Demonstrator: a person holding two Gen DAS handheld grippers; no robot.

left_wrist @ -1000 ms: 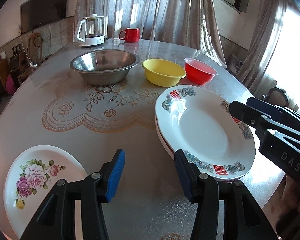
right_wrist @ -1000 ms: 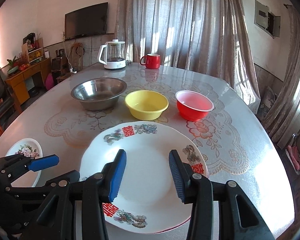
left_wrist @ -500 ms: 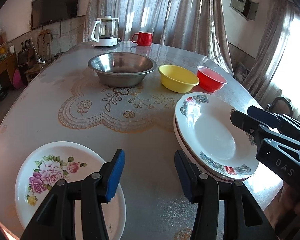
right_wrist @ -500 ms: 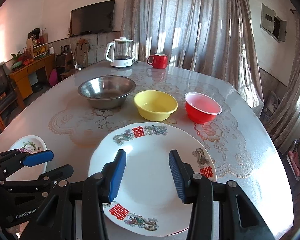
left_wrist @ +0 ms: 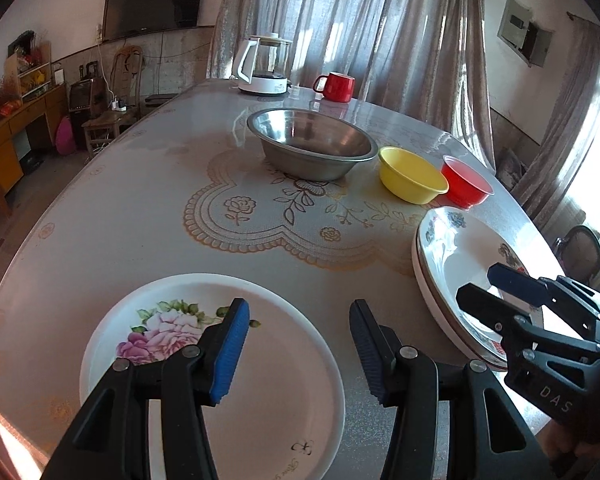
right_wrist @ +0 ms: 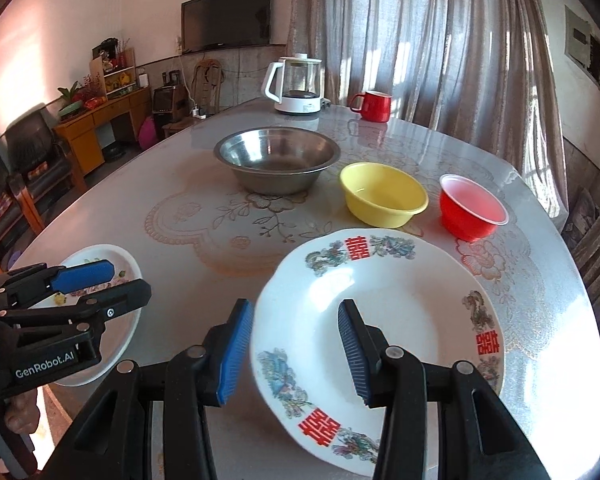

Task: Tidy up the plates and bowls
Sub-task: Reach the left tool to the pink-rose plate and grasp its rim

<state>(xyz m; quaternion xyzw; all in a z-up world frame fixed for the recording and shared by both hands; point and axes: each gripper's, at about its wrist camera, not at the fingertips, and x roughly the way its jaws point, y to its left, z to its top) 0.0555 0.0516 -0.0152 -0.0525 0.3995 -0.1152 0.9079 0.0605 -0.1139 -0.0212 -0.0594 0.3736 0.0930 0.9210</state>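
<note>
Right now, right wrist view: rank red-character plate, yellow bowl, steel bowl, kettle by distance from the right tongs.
1. Red-character plate: directly under the right tongs, near edge.
2. Yellow bowl: beyond the plate, slightly right.
3. Steel bowl: farther back, centre-left.
4. Kettle: far edge of the table.

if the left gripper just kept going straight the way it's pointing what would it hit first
Most likely the white round plate with the pink rose print. The left gripper points down over that plate's right part, open and holding nothing. Depth is hard to judge; it could instead land on the grey table just past the rim.
</note>
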